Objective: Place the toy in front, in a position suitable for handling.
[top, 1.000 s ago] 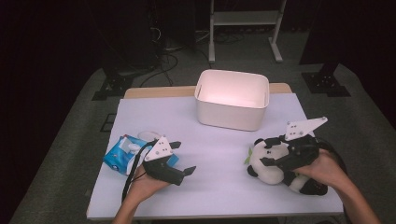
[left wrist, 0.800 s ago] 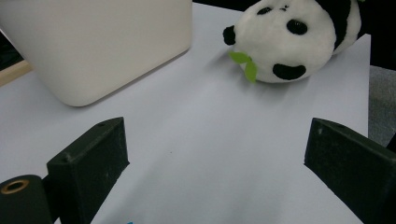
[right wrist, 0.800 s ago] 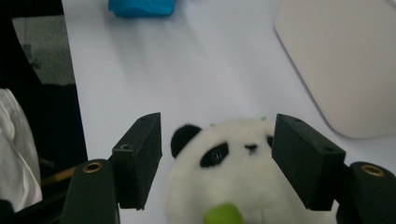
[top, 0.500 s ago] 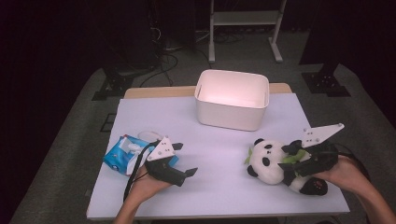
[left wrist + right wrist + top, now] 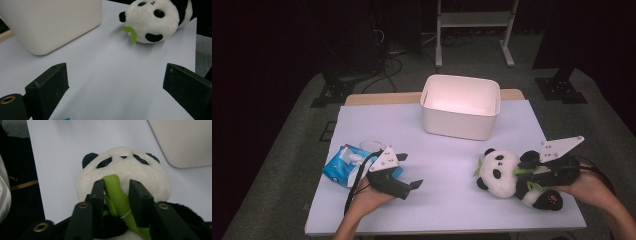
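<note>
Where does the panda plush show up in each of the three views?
High view: the panda plush lies on its side at the right near edge of the table, head pointing left.
Left gripper view: its head sits at the top right, green leaf at the mouth.
Right gripper view: it is centre frame, just beyond the jaws, which stand either side of its green bamboo piece.
Shared landmark: the white bin.

Left gripper (image 5: 412, 186) rests low, jaws wide apart; right gripper (image 5: 524, 172), jaws just closing, lies level.
</note>
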The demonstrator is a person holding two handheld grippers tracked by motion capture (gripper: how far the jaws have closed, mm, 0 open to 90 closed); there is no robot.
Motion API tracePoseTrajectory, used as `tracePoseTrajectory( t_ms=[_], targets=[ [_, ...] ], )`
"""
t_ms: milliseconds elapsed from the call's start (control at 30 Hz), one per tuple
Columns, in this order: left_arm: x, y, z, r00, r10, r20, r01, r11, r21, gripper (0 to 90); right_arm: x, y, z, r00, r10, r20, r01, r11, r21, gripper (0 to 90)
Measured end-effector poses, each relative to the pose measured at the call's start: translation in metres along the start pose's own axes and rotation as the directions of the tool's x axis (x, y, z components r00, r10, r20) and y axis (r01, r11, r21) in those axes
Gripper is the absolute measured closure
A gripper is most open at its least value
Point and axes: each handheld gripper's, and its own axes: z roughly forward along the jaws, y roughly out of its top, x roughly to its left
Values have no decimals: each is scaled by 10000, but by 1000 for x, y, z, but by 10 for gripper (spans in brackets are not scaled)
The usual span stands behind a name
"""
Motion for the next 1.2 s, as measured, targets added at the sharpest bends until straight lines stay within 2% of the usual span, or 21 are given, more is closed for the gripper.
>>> tracePoseTrajectory(
  t_ms=[33, 67, 200, 233, 367, 567, 633, 667, 700, 800, 867, 900, 967, 1000, 1033, 1133, 1200],
  targets=[
    [0, 0, -1, 10000, 30, -42, -30, 10000, -38, 49, -2, 0, -1, 9999, -148, -7, 148, 9999, -85, 728],
    [0, 0, -1, 10000, 30, -42, -30, 10000, -38, 49, -3, 0, -1, 9996, -283, 45, 283, 9996, -82, 746],
    [2, 0, -3, 10000, -76, -61, 75, 9999, -115, 49, -6, 1, -2, 9990, -450, -60, 450, 9989, -121, 769],
    [3, 0, -4, 10000, -73, -51, 72, 9999, -97, 49, -12, 2, -4, 9985, -408, -362, 400, 9989, -237, 774],
    [4, 0, -5, 9998, -173, -47, 172, 9997, -194, 49, -24, 7, -10, 9973, -212, -703, 181, 9989, -443, 778],
    [7, 1, -8, 9996, -291, -34, 289, 9990, -339, 49, -31, 26, -11, 9907, -548, -1242, 473, 9969, -627, 782],
    [7, 1, -10, 9995, -313, -43, 311, 9988, -375, 49, -31, 41, -7, 9839, -853, -1572, 738, 9943, -774, 782],
    [7, 1, -10, 9995, -313, -43, 311, 9988, -375, 49, -31, 41, -7, 9839, -853, -1572, 738, 9943, -774, 782],
    [8, 1, -11, 9995, -304, -53, 302, 9988, -388, 49, -31, 51, -3, 9794, -1049, -1723, 909, 9920, -873, 782],
    [9, 2, -15, 9995, -317, -93, 312, 9985, -445, 49, -28, 66, 6, 9692, -1412, -2019, 1213, 9867, -1079, 781],
    [10, 2, -15, 9994, -312, -128, 306, 9985, -464, 49, -27, 71, 9, 9660, -1476, -2122, 1256, 9855, -1137, 782],
    [11, 2, -17, 9993, -334, -150, 327, 9982, -503, 49, -24, 80, 16, 9588, -1699, -2277, 1463, 9823, -1167, 781],
    [12, 1, -18, 9992, -360, -182, 350, 9981, -513, 49, -21, 89, 24, 9532, -1838, -2399, 1596, 9803, -1168, 781],
    [12, 1, -18, 9992, -360, -182, 350, 9981, -513, 49, -21, 89, 24, 9532, -1838, -2399, 1596, 9803, -1168, 781],
    [12, 1, -19, 9990, -387, -203, 376, 9979, -537, 49, -19, 98, 32, 9456, -2034, -2541, 1776, 9766, -1210, 781],
    [13, 1, -20, 9989, -426, -212, 412, 9973, -612, 49, -16, 112, 44, 9337, -2334, -2716, 2087, 9710, -1170, 780],
    [13, 1, -21, 9989, -424, -216, 410, 9972, -620, 49, -16, 116, 48, 9303, -2419, -2756, 2181, 9692, -1143, 780]
  ],
)
